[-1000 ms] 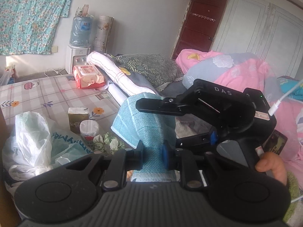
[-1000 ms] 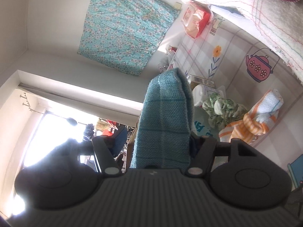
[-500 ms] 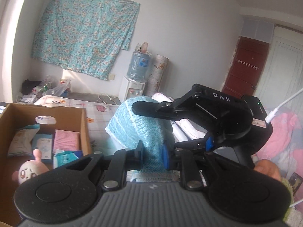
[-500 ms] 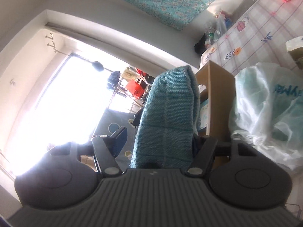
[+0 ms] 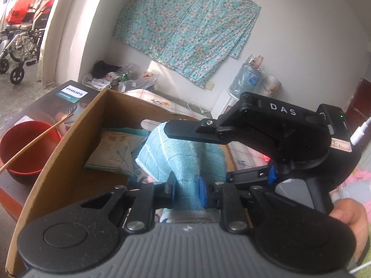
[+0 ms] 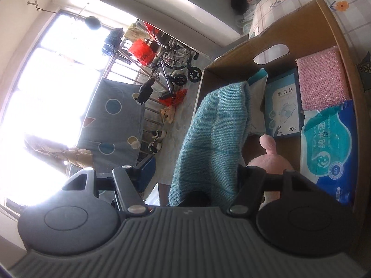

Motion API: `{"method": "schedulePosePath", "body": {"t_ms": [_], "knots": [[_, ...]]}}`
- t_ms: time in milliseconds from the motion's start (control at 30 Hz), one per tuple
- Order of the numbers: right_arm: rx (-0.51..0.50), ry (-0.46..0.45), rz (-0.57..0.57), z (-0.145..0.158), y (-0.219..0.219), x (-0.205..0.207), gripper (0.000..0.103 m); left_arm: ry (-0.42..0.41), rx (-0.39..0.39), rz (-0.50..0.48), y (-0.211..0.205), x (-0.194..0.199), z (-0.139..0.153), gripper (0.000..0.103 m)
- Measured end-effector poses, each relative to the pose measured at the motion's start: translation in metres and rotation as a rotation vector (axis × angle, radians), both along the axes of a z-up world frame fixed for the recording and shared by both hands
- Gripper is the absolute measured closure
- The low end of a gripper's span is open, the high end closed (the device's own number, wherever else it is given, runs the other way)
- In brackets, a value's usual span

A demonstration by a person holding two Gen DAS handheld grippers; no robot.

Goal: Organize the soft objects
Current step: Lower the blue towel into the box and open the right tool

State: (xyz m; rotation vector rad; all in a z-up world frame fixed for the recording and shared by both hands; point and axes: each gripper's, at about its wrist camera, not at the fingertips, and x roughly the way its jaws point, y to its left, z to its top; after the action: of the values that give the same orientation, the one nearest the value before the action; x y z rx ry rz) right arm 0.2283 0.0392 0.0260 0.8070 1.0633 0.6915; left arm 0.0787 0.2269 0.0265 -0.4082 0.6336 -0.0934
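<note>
Both grippers hold one folded teal knitted cloth [image 5: 185, 159] above an open cardboard box [image 5: 69, 139]. My left gripper [image 5: 187, 191] is shut on the cloth's lower part, its blue pads pinching it. My right gripper [image 5: 208, 153] comes in from the right, rolled on its side, with the thick fold between its upper and lower finger. In the right wrist view the cloth [image 6: 213, 129] fills the space between the right gripper [image 6: 197, 176] jaws and hangs over the box [image 6: 231, 53]. A person's thumb shows at the lower right of the left wrist view.
The box holds a pink pad [image 6: 322, 76], a blue plaster box [image 6: 283, 106], a wet-wipe pack [image 6: 329, 143], a pink plush toy [image 6: 269, 159] and a swab packet [image 5: 113, 150]. A red bowl [image 5: 25, 148] sits left of the box. A water dispenser [image 5: 245, 78] stands by the wall.
Both hands swung left with the cloth, from over the patterned table and bed to above the cardboard box. Both grips look unchanged.
</note>
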Motion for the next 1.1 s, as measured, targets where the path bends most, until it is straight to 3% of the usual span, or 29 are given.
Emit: {"method": "schedulePosePath", "body": {"t_ms": [100,300,633,767,967,1100], "knots": [[-0.042,0.015,0.025,-0.014,0.019,0.016,0.039,0.059,0.026,0.061,0.02,0.012,-0.014,0.083],[-0.059,0.019,0.015,-0.021,0.023,0.029,0.038,0.154,0.157,0.151,0.034,0.021,-0.025,0.083],[-0.052,-0.021,-0.036,-0.014,-0.008,0.032,0.036,0.255,0.488,0.194,0.006,0.034,-0.035,0.082],[-0.041,-0.018,-0.037,-0.016,-0.012,0.03,0.035,0.284,0.487,0.199,0.006,0.036,-0.033,0.07],[-0.019,-0.041,-0.052,-0.01,-0.027,0.019,0.035,0.226,0.494,0.219,0.006,0.022,-0.021,0.058],[-0.041,-0.084,-0.039,-0.001,-0.034,0.017,0.032,0.171,0.397,0.179,0.006,0.014,-0.009,0.057]]}}
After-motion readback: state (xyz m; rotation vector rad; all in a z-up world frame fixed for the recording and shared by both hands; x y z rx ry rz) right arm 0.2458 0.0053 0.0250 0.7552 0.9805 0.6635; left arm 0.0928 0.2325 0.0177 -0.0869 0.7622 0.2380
